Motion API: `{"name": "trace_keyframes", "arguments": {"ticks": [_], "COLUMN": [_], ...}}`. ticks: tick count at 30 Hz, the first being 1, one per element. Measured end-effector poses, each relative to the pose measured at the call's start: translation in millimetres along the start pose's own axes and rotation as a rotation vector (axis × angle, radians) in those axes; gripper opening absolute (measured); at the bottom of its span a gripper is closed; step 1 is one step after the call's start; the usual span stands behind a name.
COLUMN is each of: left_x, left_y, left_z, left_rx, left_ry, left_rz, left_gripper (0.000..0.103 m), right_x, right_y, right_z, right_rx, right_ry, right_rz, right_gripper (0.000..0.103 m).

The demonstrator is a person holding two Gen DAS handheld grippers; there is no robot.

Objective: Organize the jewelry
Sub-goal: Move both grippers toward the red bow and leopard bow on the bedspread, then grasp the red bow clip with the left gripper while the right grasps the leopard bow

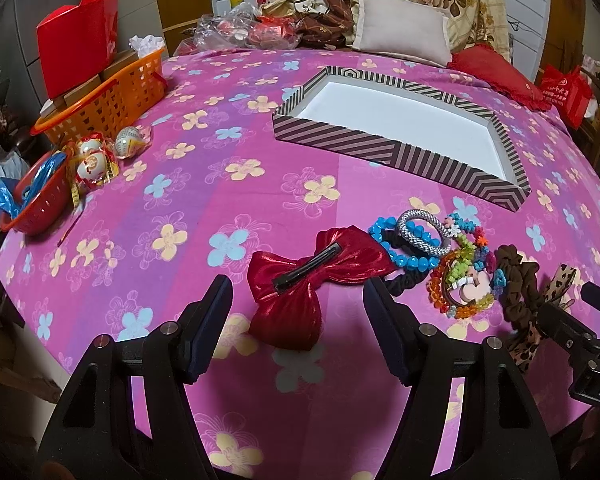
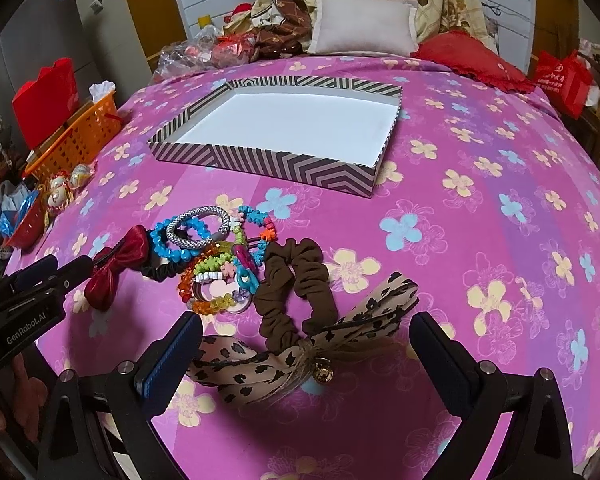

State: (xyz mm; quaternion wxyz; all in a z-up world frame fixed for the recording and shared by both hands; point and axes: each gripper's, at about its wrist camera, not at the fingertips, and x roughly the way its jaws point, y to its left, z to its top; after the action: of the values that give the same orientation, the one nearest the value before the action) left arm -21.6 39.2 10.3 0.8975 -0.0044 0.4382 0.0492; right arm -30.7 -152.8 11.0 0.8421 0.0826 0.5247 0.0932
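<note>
A pile of jewelry lies on the pink flowered bedspread in front of a striped shallow box point(image 1: 396, 152) point(image 2: 260, 164) with a white inside. My left gripper point(image 1: 298, 296) is open, its fingers on either side of a red bow hair clip point(image 1: 320, 272) point(image 2: 114, 266). My right gripper point(image 2: 306, 340) is open around a leopard-print bow point(image 2: 300, 356) joined to a brown scrunchie point(image 2: 296, 280) point(image 1: 516, 280). Between them lie a blue bead bracelet point(image 1: 400, 248) point(image 2: 172, 244), a silver braided band point(image 1: 420, 236) point(image 2: 196, 226), and colourful bead bracelets point(image 2: 220, 276) point(image 1: 460, 280).
An orange basket point(image 1: 108, 96) point(image 2: 76, 136), a red box point(image 1: 76, 48), a red bowl point(image 1: 36, 204) and wrapped balls point(image 1: 96, 160) sit at the bed's left edge. Pillows point(image 1: 400, 28) and a red cushion point(image 1: 496, 72) lie behind the box.
</note>
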Motion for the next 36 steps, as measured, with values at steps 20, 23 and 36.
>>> {"name": "trace_keyframes", "arguments": {"ticks": [20,23,36], "left_x": [8,12,34], "left_y": [45,39,21], "left_z": [-9,-7,2], "left_rx": [0.017,0.032,0.053], "left_ry": [0.033,0.044,0.065], "left_rz": [-0.122,-0.136,-0.135], "left_gripper": [0.068,0.068,0.068], "right_x": [-2,-1,1], "right_y": [-52,-55,-56], "right_z": [-6,-8,-15], "right_rx": [0.068,0.061,0.065], "right_ry": [0.024,0.03,0.063], "right_rz": [0.019,0.023,0.064], "right_gripper": [0.103,0.103,0.103]}}
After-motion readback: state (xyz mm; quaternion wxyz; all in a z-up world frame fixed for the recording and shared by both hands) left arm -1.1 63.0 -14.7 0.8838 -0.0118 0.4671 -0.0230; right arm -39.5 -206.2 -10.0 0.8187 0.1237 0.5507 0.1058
